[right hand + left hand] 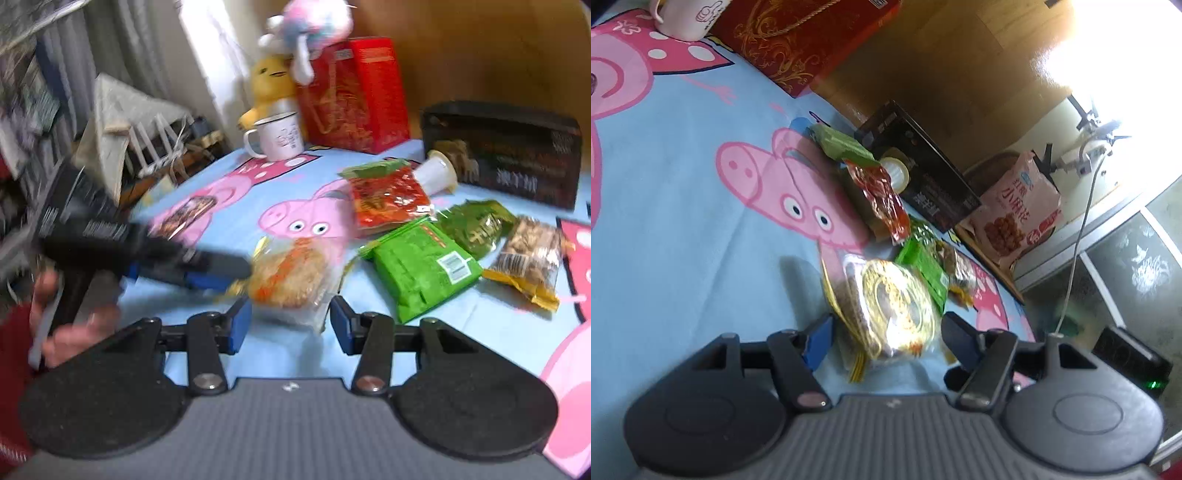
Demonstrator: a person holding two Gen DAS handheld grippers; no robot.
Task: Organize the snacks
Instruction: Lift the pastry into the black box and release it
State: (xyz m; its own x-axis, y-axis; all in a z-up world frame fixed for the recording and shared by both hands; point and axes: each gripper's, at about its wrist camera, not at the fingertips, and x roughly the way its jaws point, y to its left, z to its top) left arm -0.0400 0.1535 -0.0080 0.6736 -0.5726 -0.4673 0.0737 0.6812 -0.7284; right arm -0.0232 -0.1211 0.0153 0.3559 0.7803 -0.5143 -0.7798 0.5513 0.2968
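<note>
A round pastry in a clear, gold-printed packet (890, 306) (291, 277) lies on the blue cartoon-pig tablecloth (683, 206). My left gripper (888, 332) straddles it, and its blue pads meet the wrapper on both sides. In the right wrist view the left gripper (229, 269) comes in blurred from the left, held by a hand (74, 328). My right gripper (290, 325) stands open at the packet's near corner, with gaps on both sides. Past it lie a bright green packet (421, 266), a red packet (388, 199), a dark green packet (476, 225) and a nut packet (528, 254).
A black box (509, 147), a red gift box (354, 96), a white mug (277, 136) and plush toys (273, 77) line the back of the table. A white cup (436, 173) lies tipped beside the black box. A pink snack bag (1015, 218) sits beyond the table edge.
</note>
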